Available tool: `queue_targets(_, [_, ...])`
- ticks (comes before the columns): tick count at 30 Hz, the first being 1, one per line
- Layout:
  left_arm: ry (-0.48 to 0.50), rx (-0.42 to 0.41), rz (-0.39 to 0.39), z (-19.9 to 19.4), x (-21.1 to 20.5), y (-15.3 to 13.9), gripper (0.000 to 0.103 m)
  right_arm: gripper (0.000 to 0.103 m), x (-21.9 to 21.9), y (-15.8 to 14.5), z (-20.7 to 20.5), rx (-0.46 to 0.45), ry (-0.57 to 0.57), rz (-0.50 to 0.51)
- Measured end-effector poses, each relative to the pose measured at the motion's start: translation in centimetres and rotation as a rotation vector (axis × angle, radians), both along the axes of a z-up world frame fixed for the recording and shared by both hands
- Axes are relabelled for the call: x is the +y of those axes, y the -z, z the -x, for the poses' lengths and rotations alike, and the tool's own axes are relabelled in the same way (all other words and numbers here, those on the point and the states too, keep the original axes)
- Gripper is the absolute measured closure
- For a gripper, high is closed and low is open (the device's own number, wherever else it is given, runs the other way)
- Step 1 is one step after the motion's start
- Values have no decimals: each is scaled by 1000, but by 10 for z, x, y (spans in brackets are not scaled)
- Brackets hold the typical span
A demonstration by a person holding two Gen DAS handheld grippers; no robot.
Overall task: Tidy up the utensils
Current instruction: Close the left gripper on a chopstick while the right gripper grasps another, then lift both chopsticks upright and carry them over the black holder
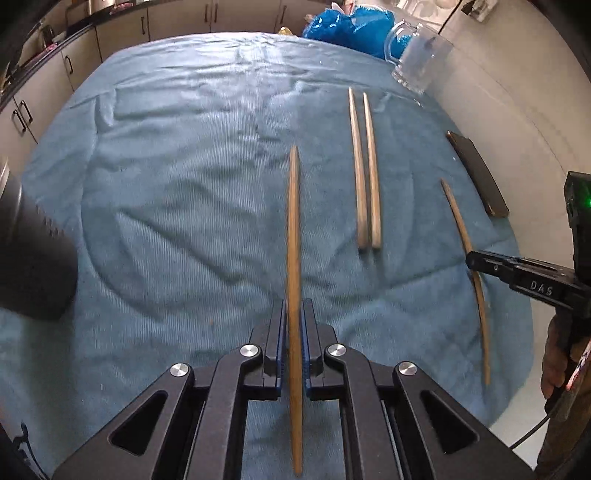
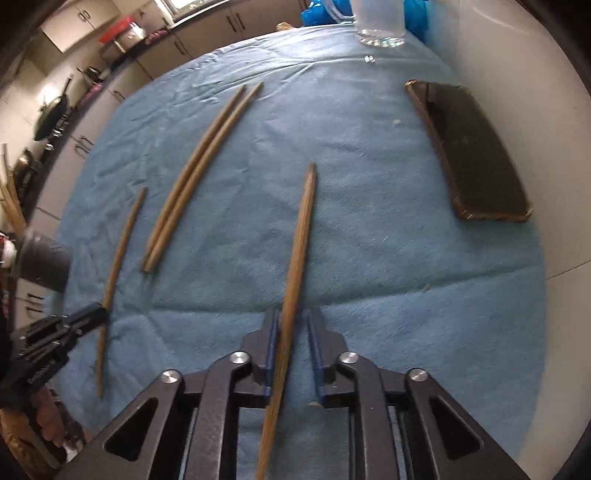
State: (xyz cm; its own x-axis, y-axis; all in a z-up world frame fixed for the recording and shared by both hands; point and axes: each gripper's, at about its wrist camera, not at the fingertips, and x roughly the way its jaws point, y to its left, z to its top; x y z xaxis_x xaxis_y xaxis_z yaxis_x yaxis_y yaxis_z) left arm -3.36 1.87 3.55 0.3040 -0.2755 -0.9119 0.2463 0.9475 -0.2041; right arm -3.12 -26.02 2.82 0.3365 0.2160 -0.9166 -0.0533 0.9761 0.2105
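Looking down along two hand-held grippers at a counter draped in a blue cloth (image 1: 166,184).

On the left gripper (image 1: 294,306), jaws shut tight on a wooden chopstick (image 1: 293,221), pinched partway along its length and pointing straight ahead, with the rest trailing back under the camera. Probably held lengthwise like this to keep it in line with the others when laid down.

On the right gripper (image 2: 291,314), jaws a little apart around a second chopstick (image 2: 303,229). Leaning against the left-hand pad, with a clear gap at the right-hand pad, so not pinched. Hard to tell whether lying on the cloth or only propped.

Between the two sets of jaws and ahead of both, a pair of chopsticks (image 1: 365,177) laid side by side, touching, thin ends pointing away. Seemingly a finished pair, and a likely model for the two in hand.

Far ahead and right of the left jaws, a clear glass mug (image 1: 417,55), perhaps meant as a holder, though uncertain. Behind it, a blue plastic bag (image 1: 343,26). Ahead and right of the right jaws, a dark flat slab (image 2: 472,147), phone-like. Far left of the left jaws, a dark cup (image 1: 29,251).

Readable writing: only pale lettering (image 1: 541,286) spelling "DAS" on the side of the right gripper. No brands legible elsewhere.
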Motion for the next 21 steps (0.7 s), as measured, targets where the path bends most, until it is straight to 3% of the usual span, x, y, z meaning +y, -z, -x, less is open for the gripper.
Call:
queue_targets(8, [-6, 29, -13, -41, -9, 7, 96, 80, 16, -3, -48, 34, -22, 151])
queue_targets(16, [26, 64, -35, -63, -17, 8, 96, 80, 29, -2, -75, 107, -46, 198])
queue_targets(19, [26, 76, -22, -70, -18, 10, 96, 94, 33, -3, -78, 101, -57, 191])
queue_targets(21, [20, 70, 1, -70, -15, 12, 97, 95, 36, -3, -72, 54, -51, 185])
